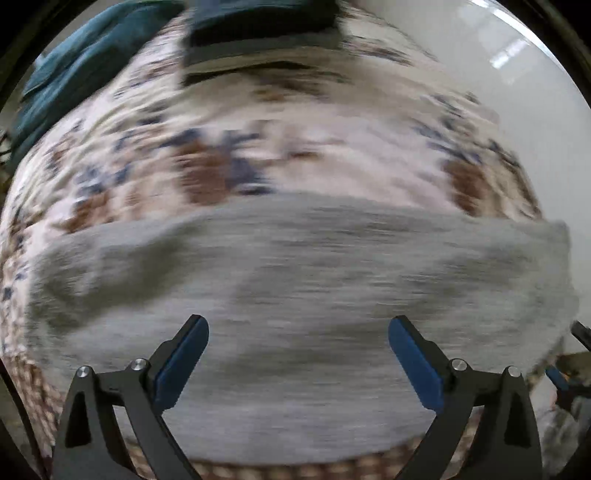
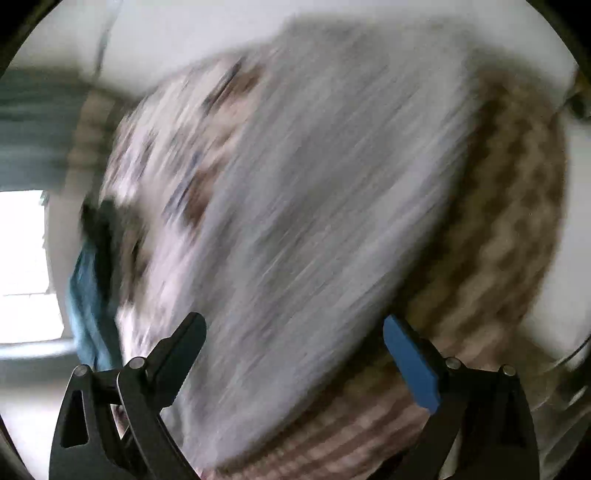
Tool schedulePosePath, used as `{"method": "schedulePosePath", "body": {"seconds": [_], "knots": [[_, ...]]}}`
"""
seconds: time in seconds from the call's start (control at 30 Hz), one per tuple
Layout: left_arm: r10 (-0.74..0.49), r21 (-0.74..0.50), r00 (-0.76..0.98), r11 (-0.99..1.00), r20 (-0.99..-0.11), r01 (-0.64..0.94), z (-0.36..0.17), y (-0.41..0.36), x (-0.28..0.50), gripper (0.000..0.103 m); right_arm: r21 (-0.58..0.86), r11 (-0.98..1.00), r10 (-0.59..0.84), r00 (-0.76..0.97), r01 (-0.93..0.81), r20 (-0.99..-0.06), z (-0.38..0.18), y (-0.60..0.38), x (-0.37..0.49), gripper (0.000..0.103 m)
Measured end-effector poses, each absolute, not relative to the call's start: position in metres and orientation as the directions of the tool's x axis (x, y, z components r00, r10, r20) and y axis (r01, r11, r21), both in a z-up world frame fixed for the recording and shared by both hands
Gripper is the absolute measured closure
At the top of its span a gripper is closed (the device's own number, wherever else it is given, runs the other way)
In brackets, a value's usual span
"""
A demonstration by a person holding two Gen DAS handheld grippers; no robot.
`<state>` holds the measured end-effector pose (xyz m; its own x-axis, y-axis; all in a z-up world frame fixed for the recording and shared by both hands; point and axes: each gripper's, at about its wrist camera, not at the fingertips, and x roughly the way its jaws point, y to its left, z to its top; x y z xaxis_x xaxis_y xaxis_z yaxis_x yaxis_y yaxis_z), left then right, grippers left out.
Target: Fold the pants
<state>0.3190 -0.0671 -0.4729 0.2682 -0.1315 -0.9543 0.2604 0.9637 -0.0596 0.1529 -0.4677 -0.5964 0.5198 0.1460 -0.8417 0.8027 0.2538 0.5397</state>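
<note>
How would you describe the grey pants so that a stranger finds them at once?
Look at the bed cover with brown and blue flowers. The grey fabric pants lie spread across its near part. They are plain grey, while the dark teal folded clothes sit at the far end.

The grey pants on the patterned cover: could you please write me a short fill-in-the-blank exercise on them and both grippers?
1. The pants are ____ in colour.
2. The left gripper has its jaws ____, with nothing clamped between them.
3. The pads of the right gripper are ____ in colour.
4. The pants lie on a floral bed cover, with a ____ cloth at its far edge.

Missing words: grey; open; blue; teal
</note>
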Motion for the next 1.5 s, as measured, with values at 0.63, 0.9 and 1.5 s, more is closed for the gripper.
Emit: {"method": "schedulePosePath", "body": {"seconds": [0.63, 0.9, 1.5], "knots": [[-0.149, -0.067, 0.180, 0.916, -0.972, 0.395, -0.510, -0.303, 0.310, 0.003, 0.765, 0.197, 0.188, 0.742, 0.613, -0.643, -0.717, -0.642, 0.168, 0.005], [-0.139, -0.063, 0.176, 0.922, -0.975, 0.382, -0.515, -0.303, 0.310, 0.003, 0.809, 0.124, 0.201, 0.784, 0.574, -0.587, -0.736, -0.656, 0.180, 0.009], [-0.130, -0.055, 0.370, 0.977, -0.920, 0.205, -0.453, -0.197, 0.321, 0.003, 0.552, 0.580, 0.037, 0.658, 0.599, -0.752, -0.608, -0.565, 0.248, 0.085]]}}
